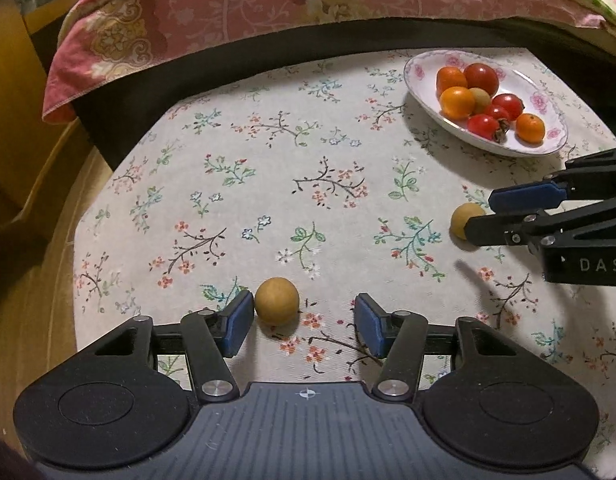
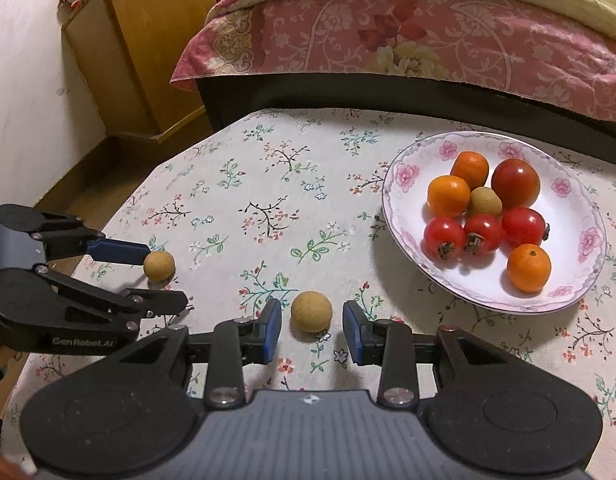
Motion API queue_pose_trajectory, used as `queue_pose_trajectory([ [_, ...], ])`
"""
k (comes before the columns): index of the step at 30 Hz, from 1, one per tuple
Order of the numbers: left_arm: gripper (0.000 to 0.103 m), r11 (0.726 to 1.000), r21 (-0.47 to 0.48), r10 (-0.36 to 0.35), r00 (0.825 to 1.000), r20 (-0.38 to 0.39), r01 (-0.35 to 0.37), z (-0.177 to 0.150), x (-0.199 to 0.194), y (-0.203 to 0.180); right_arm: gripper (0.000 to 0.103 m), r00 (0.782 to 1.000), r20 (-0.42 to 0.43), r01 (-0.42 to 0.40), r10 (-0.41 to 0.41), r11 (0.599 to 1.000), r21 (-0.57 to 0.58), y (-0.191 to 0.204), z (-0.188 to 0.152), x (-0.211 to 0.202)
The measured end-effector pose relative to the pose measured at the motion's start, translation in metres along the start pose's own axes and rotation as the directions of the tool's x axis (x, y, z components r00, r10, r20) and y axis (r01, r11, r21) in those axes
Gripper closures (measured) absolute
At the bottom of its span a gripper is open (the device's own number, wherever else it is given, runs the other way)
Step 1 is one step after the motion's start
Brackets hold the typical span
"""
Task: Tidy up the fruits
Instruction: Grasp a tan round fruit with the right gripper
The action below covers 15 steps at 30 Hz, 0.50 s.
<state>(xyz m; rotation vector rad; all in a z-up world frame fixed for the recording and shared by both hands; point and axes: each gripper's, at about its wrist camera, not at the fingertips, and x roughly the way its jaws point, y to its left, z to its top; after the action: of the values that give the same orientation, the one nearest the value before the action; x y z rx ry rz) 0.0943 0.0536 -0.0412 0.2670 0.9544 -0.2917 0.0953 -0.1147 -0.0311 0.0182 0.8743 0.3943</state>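
Two small tan round fruits lie on the flowered tablecloth. One tan fruit (image 1: pixel 276 301) sits just ahead of my open left gripper (image 1: pixel 304 310), close beside its left pad; it also shows in the right wrist view (image 2: pixel 159 266). The other tan fruit (image 2: pixel 311 311) lies between the fingertips of my open right gripper (image 2: pixel 311 320), touching neither pad; it shows in the left wrist view (image 1: pixel 465 220) too. A white flowered plate (image 2: pixel 579 216) holds oranges, red fruits and one tan fruit.
A bed with a pink quilt (image 2: pixel 407 40) runs along the table's far edge. A wooden cabinet (image 2: pixel 148 52) stands at the far left. The table's left edge (image 1: pixel 78 240) drops to the floor.
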Motion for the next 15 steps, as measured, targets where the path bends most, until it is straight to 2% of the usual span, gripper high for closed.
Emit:
queue_pose_trajectory([
  [8,0.041,1.000,-0.014,0.015,1.000,0.002,-0.015,0.001,0.005,0.002,0.069,1.000,-0.011,-0.003,0.003,1.000,-0.017,0.004,0.001,0.010],
  [11,0.045,1.000,-0.010,0.024,1.000,0.005,-0.024,0.001,0.004,0.002,0.069,0.999,-0.026,0.020,-0.021,0.999,-0.042,0.008,0.000,0.016],
  [15,0.057,0.999,-0.009,0.044,0.999,0.009,-0.044,0.001,0.004,0.004,0.072,0.999,-0.033,0.032,-0.034,0.998,-0.061,0.011,-0.002,0.016],
])
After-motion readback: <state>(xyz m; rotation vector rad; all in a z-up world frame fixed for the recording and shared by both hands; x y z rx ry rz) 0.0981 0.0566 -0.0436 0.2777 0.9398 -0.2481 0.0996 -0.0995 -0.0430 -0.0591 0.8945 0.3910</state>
